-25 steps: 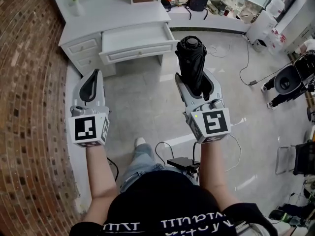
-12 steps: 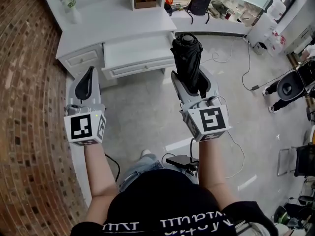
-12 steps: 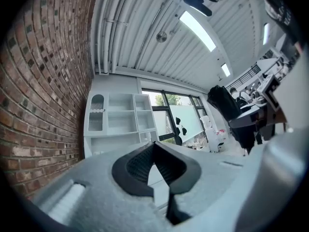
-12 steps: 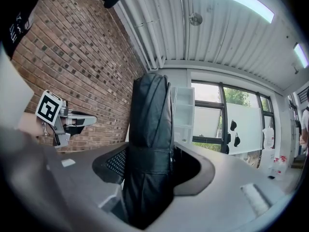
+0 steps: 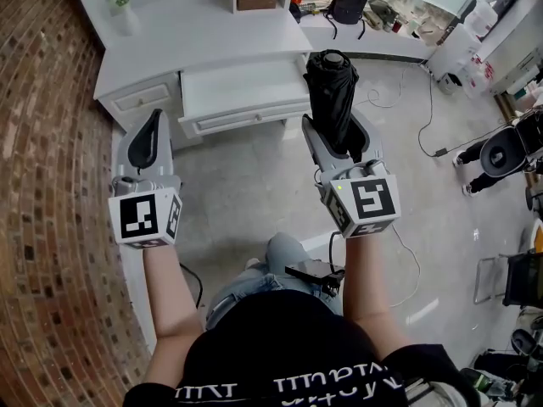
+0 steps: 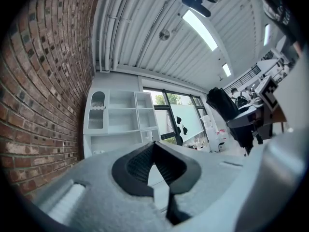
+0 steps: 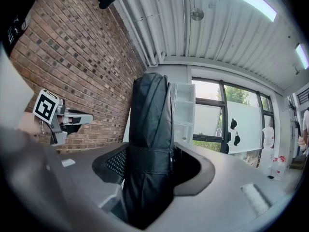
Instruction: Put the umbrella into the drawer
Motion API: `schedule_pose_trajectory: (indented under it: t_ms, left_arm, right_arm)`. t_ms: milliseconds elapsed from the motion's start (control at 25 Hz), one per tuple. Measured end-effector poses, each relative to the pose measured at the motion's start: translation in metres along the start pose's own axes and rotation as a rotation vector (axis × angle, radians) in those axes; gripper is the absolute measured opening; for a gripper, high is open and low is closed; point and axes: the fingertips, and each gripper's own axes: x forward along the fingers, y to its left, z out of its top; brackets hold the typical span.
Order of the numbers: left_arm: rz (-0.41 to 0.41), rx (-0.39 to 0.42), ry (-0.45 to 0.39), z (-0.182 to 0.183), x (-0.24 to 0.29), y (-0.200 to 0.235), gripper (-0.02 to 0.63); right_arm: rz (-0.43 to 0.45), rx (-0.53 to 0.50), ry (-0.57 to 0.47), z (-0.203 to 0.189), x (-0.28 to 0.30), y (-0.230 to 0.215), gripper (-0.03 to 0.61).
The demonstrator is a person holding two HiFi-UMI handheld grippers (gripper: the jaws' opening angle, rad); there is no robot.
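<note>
Pinching a folded black umbrella (image 5: 329, 91) low on its length, right tongs (image 5: 339, 136), its long axis along the tongs, capped end away from the person, over the floor (image 5: 254, 176) beside the open white drawer (image 5: 242, 87), left tongs (image 5: 153, 119) pressed together, empty, shirt print (image 5: 288, 388) unreadable.

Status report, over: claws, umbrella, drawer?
Left claw shut, empty. Right claw clamped on folded umbrella, upright. Drawer open, umbrella not yet in. Nothing seen blocking.

Pulled-out drawer (image 5: 242, 91) sticks out of counter (image 5: 195, 36) front; vase (image 5: 121, 7) on counter's back-left. Upright umbrella (image 5: 331, 91) in right gripper (image 5: 341, 136), before drawer's right end. Further left, left gripper (image 5: 151, 138) beside brick wall (image 5: 42, 185).
</note>
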Motion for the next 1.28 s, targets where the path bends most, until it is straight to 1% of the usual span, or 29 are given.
schedule_pose_trajectory:
  t_ms: [160,280,480,680,840,1080,1280]
  left_arm:
    - [0.012,-0.008,0.022,-0.011,0.007,0.005,0.003]
    - [0.027,-0.004,0.035,-0.020,0.011,0.004,0.002]
    - [0.049,0.011,0.056,-0.046,0.028,-0.001,0.002]
    - [0.067,0.014,0.074,-0.047,0.092,0.028,0.003]
    - [0.089,0.012,0.084,-0.054,0.139,0.040,0.002]
    - [0.125,0.000,0.099,-0.072,0.209,0.057,0.002]
    - [0.158,0.003,0.118,-0.079,0.261,0.067,0.002]
  right_arm:
    - [0.009,0.004,0.030,-0.012,0.011,-0.004,0.259]
    - [0.007,0.013,0.014,-0.020,0.017,-0.012,0.259]
    - [0.012,0.041,0.013,-0.048,0.040,-0.031,0.259]
    - [0.033,0.055,0.019,-0.041,0.113,-0.056,0.259]
    - [0.058,0.054,0.015,-0.042,0.165,-0.081,0.259]
    - [0.118,0.038,0.022,-0.051,0.244,-0.111,0.259]
    - [0.170,0.037,0.030,-0.056,0.303,-0.138,0.259]
